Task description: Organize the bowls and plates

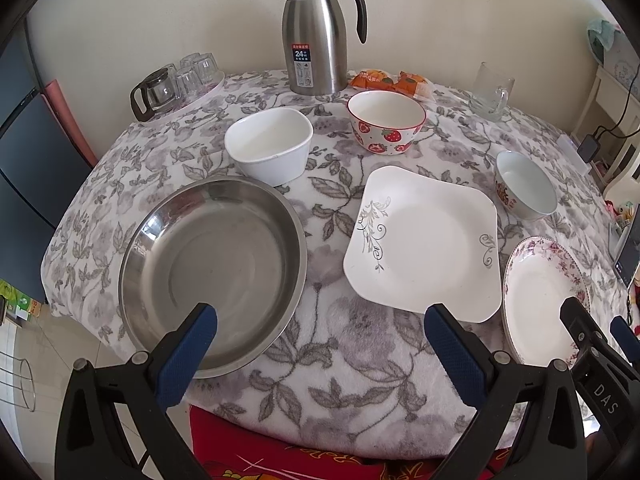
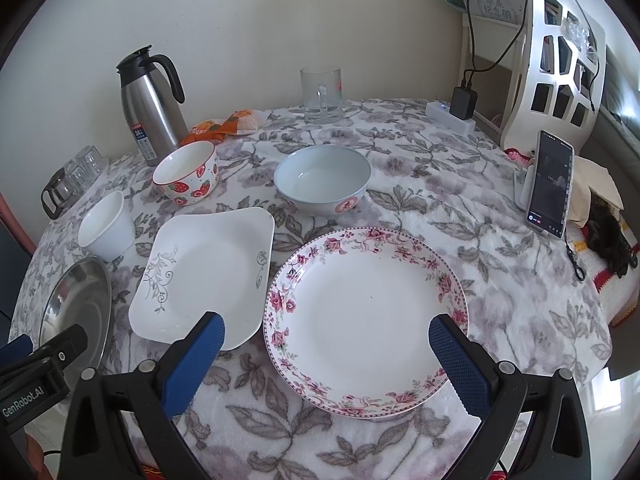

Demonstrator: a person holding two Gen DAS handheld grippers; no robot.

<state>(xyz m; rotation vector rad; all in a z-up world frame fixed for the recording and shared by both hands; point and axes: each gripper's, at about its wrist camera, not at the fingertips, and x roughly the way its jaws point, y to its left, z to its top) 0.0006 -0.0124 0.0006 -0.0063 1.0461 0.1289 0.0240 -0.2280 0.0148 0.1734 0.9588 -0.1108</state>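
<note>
Both cameras sit low at the near edge of the bench [image 1: 360, 360], looking toward 12 o'clock at the wall. The left wrist view hangs close over the steel basin [image 1: 212, 276]; the right wrist view hangs close over the floral plate [image 2: 364, 320]. Both views share the square plate [image 1: 422, 242], bowls and steel flask [image 1: 316, 36].

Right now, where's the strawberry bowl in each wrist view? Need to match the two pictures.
Left wrist view: strawberry bowl sits upper centre-right, just in front of the steel jug.
Right wrist view: strawberry bowl sits upper left, in front and to the right of the jug.
Shared landmark: the square white plate, lying nearer the camera than the bowl in both.
</note>
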